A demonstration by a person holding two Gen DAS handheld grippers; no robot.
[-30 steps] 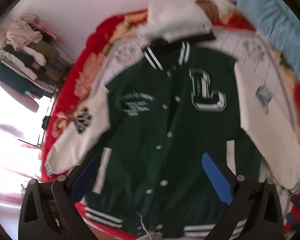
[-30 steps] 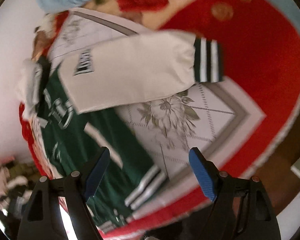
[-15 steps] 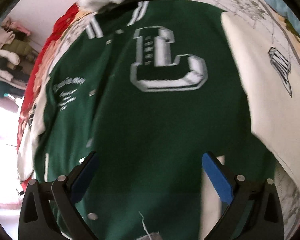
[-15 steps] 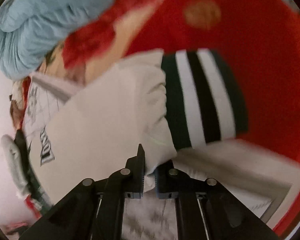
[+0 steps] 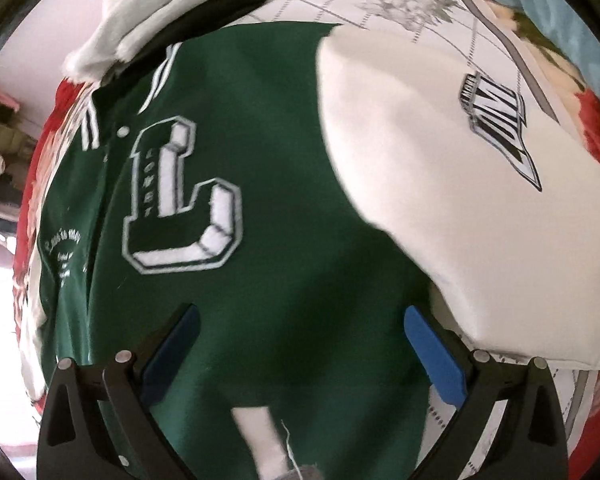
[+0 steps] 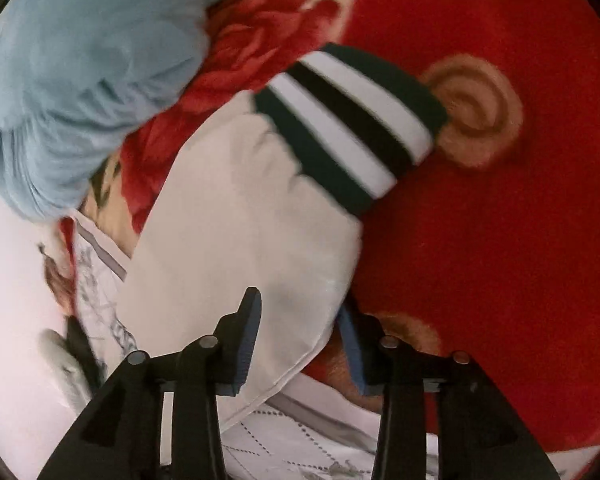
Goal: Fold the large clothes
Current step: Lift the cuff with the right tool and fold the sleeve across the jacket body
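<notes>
Left wrist view: a green varsity jacket (image 5: pixel 284 168) with a white letter L patch (image 5: pixel 180 200) lies flat on a floral bedspread (image 5: pixel 384 4). The left gripper (image 5: pixel 300 344) hovers over its lower front, jaws wide, holding nothing. Folded clothes (image 5: pixel 156 20) crowd the collar.

Right wrist view: the right gripper (image 6: pixel 300 344) straddles the cream sleeve (image 6: pixel 240 240) below the striped cuff (image 6: pixel 352 128), jaws partly apart, fabric between them. The jacket looks thick, soft and heavy; seams probably grip best. A blue pillow (image 6: pixel 80 80) lies near.

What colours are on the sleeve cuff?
The cuff has dark green, black and white stripes; the sleeve itself is cream. Best seen in the right wrist view.
</notes>
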